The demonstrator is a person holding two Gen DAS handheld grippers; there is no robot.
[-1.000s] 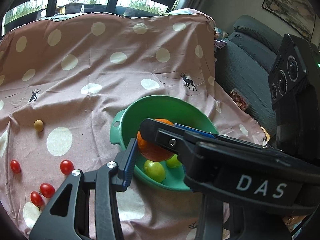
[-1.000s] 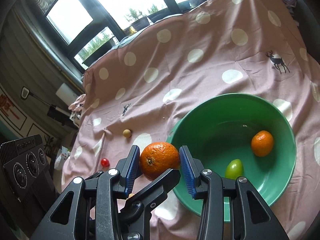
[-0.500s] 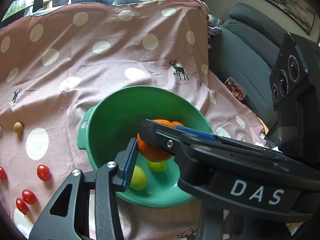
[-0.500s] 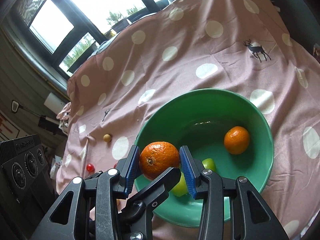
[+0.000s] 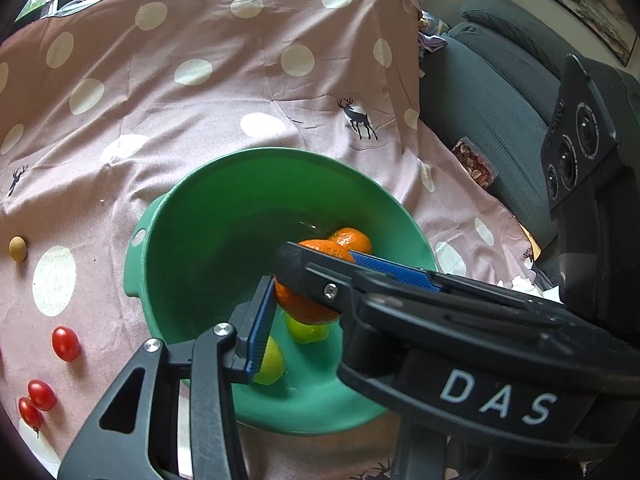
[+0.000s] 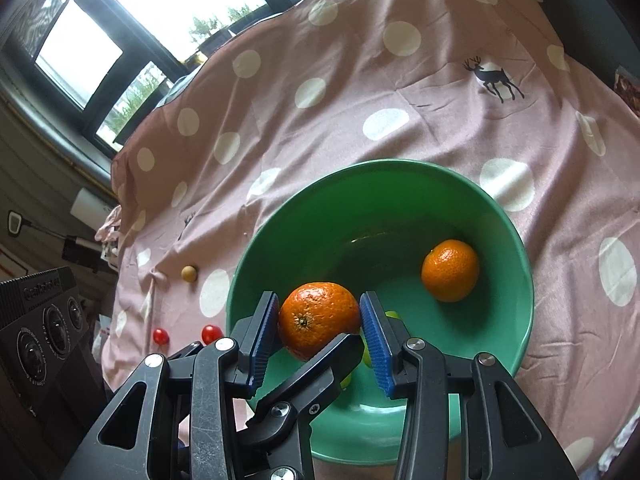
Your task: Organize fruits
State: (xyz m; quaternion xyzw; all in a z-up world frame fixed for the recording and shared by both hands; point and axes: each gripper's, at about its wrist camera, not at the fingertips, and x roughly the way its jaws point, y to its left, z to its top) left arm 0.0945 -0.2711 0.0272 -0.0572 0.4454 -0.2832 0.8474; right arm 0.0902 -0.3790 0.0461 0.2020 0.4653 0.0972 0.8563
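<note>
A large orange (image 6: pixel 318 320) hangs just above the inside of the green bowl (image 6: pixel 360 208), near its front wall. My right gripper (image 6: pixel 319 304) is shut on the orange, with a blue pad pressed on each side. My left gripper (image 5: pixel 308 300) grips the same orange crosswise. One of its blue pads (image 5: pixel 260 320) lies against the orange (image 5: pixel 304 306), and its other finger is hidden behind the right gripper's frame. In the bowl (image 5: pixel 224 240) lie a smaller orange (image 6: pixel 450 270) and two green fruits (image 5: pixel 272 364).
The bowl stands on a pink polka-dot cloth (image 5: pixel 200 92). Left of it lie three cherry tomatoes (image 5: pixel 65 343) and a small tan fruit (image 5: pixel 18 249). A grey sofa (image 5: pixel 500 92) borders the cloth on the right. Windows run along the far side.
Both grippers have carried the orange from over the bowl's near rim to above its inside, and a little lower. Neither grip has changed.
</note>
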